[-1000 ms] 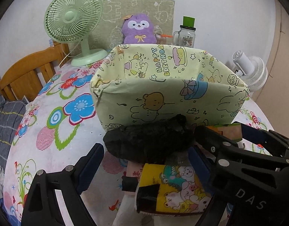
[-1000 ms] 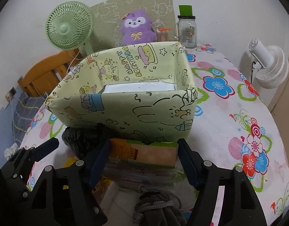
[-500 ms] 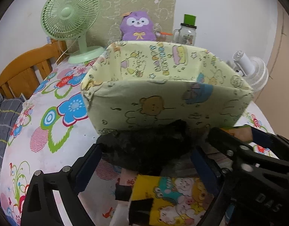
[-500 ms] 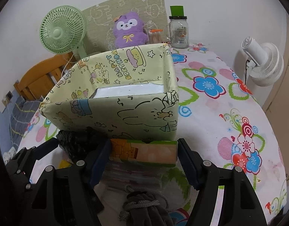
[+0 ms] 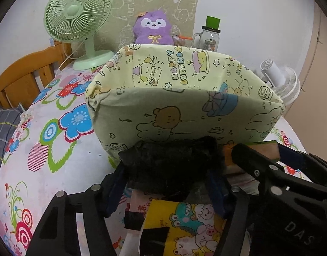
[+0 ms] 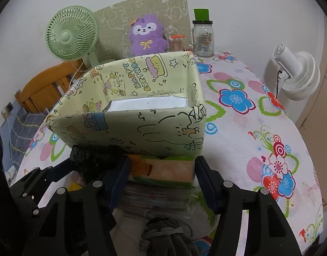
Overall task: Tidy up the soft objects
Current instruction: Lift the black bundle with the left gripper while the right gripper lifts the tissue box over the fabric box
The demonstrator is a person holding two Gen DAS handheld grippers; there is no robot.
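Fingers of the left gripper (image 5: 166, 183) clamp a black fuzzy bundle (image 5: 174, 162), long axis crosswise, just before the cartoon-print storage box (image 5: 184, 115); right gripper (image 6: 161, 180) brackets an orange packet (image 6: 163, 169), contact unclear.

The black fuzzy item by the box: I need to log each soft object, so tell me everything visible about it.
The black fuzzy item is a dark, furry, fabric-looking bundle, rumpled and lying crosswise. It sits between the fingers of the left gripper, which close on its two ends. It lies just in front of the yellow-green cartoon-print box, against its near wall and outside it. Below it lies a yellow cartoon packet. What kind of item it is cannot be told.
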